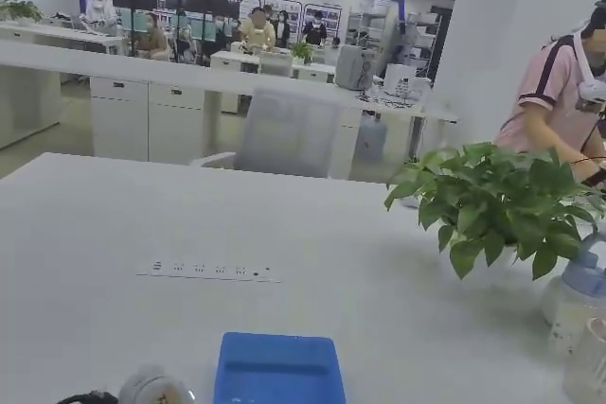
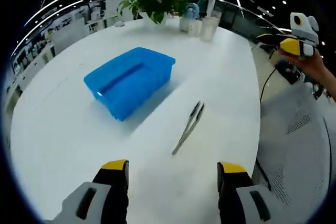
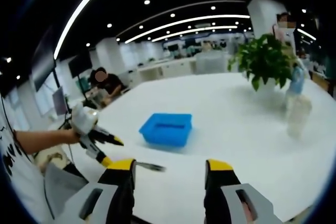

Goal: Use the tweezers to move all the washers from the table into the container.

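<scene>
A blue plastic container [image 1: 277, 366] sits on the white table [image 1: 114, 234] near its front edge; it also appears in the left gripper view [image 2: 131, 80] and the right gripper view [image 3: 167, 128]. Metal tweezers [image 2: 190, 127] lie flat on the table just right of the container, a short way ahead of my left gripper [image 2: 173, 169], which is open and holds nothing. My right gripper [image 3: 170, 166] is open too, held off the table edge, with the tweezers [image 3: 149, 167] beyond its jaws. A hand holds each gripper.
A potted green plant [image 1: 492, 201] stands at the table's right side with a blue-capped bottle [image 1: 578, 295] and a clear cup [image 1: 589, 361] beside it. A power strip [image 1: 210, 270] is set into the table's middle. A person [image 1: 559, 101] stands behind the plant.
</scene>
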